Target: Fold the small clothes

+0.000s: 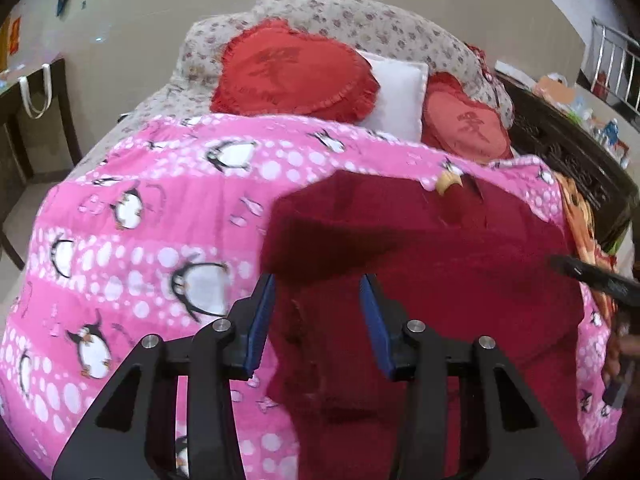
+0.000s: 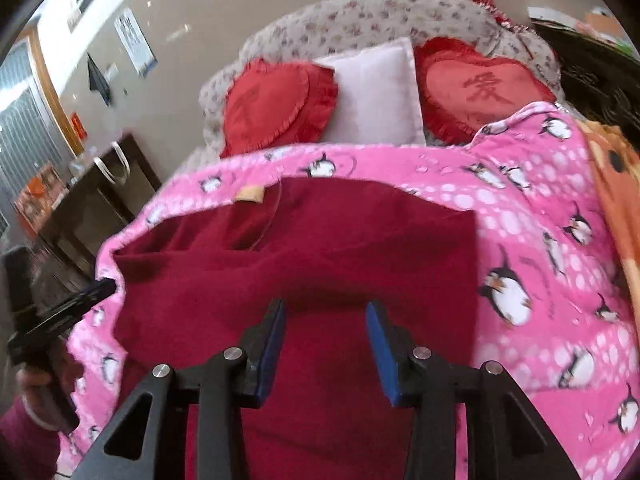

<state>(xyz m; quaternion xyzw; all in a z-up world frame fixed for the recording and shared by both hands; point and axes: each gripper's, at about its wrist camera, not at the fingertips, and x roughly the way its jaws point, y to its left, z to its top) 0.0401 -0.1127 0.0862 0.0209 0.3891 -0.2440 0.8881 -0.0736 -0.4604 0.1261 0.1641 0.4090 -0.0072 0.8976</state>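
Red garment point(image 1: 420, 264) spread beneath both open tools point(image 2: 325, 308); ungripped.

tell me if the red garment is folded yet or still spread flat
Partly folded: the red garment lies on the pink penguin blanket with its left side doubled over itself.

Garment point(image 1: 420, 280) lies on the blanket point(image 1: 140, 220) — pillows point(image 1: 296, 72) behind it.

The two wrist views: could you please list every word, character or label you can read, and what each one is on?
"爱", probably: stitched on the right heart cushion; slightly blurred.
Left heart cushion: a stitched character, too faint to read.
Wall poster: print too small.
Tan tag on the dark red garment: nothing legible.
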